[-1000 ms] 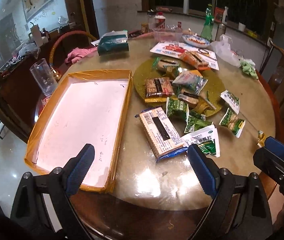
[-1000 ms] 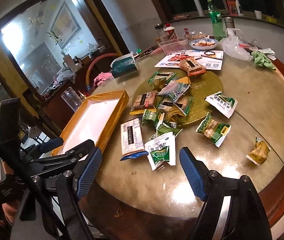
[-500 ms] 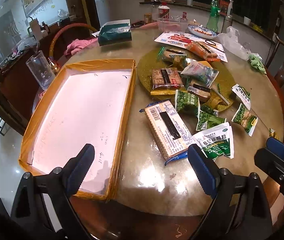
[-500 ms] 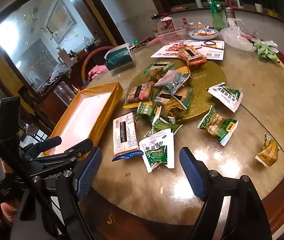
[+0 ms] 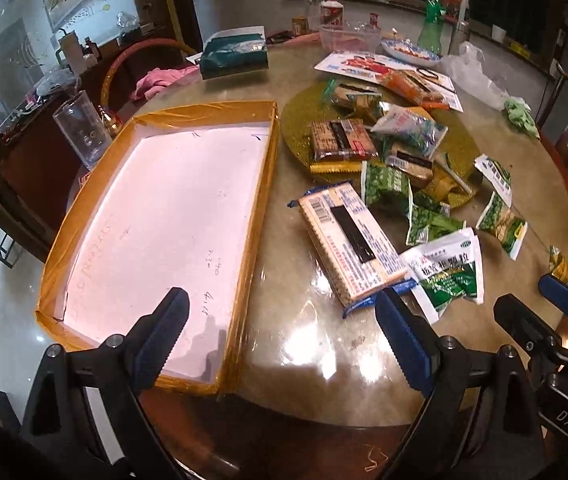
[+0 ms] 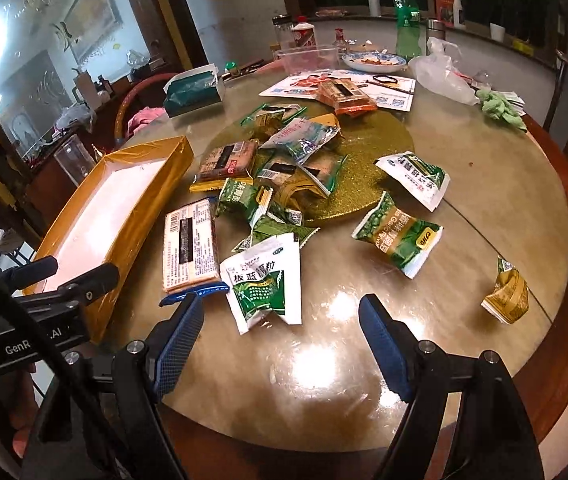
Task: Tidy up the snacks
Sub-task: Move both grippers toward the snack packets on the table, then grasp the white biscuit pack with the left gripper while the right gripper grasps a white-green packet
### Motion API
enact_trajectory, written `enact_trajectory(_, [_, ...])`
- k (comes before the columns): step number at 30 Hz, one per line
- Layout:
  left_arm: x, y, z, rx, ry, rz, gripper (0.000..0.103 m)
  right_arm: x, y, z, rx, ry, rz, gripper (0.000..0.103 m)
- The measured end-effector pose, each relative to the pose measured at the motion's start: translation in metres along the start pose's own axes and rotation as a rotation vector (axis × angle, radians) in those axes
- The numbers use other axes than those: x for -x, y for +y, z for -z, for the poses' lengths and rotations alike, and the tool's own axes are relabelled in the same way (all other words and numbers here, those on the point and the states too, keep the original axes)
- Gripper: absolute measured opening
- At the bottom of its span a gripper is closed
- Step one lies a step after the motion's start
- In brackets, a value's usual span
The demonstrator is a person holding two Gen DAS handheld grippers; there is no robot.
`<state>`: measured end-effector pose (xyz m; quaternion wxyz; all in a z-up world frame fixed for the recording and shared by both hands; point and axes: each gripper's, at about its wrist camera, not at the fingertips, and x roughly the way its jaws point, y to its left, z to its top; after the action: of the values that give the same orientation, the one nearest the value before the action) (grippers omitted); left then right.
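Right wrist alone shows the gold wrapper.

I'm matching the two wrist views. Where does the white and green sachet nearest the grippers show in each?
Left wrist: white and green sachet, lower right, beside the right fingertip.
Right wrist, lower centre, between the fingertips.
Shared landmark: barcoded cracker pack, touching the sachet's left.

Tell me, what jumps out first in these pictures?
A big empty tray with gold-taped edges fills the table's left side. Right of it, snack packets spill off a round gold mat, with a long cracker pack and a green-and-white sachet nearest the camera. Two open grippers, left and right, hover at the near edge, holding nothing.
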<state>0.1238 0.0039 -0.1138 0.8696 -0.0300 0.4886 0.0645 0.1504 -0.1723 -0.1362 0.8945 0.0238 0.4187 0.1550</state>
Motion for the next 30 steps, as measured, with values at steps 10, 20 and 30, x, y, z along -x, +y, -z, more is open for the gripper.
enact_trajectory(10, [0.001,-0.009,0.003,-0.016,0.005,-0.001,0.094,0.001,0.002,0.005,-0.013,0.024,-0.022,0.08])
enact_trajectory(20, [0.0,-0.006,0.004,-0.014,0.016,-0.007,0.094,-0.003,-0.002,0.01,-0.032,0.031,-0.055,0.08])
enact_trajectory(30, [-0.004,0.01,0.001,0.049,0.049,0.034,0.094,-0.022,-0.009,0.007,-0.092,0.053,-0.13,0.079])
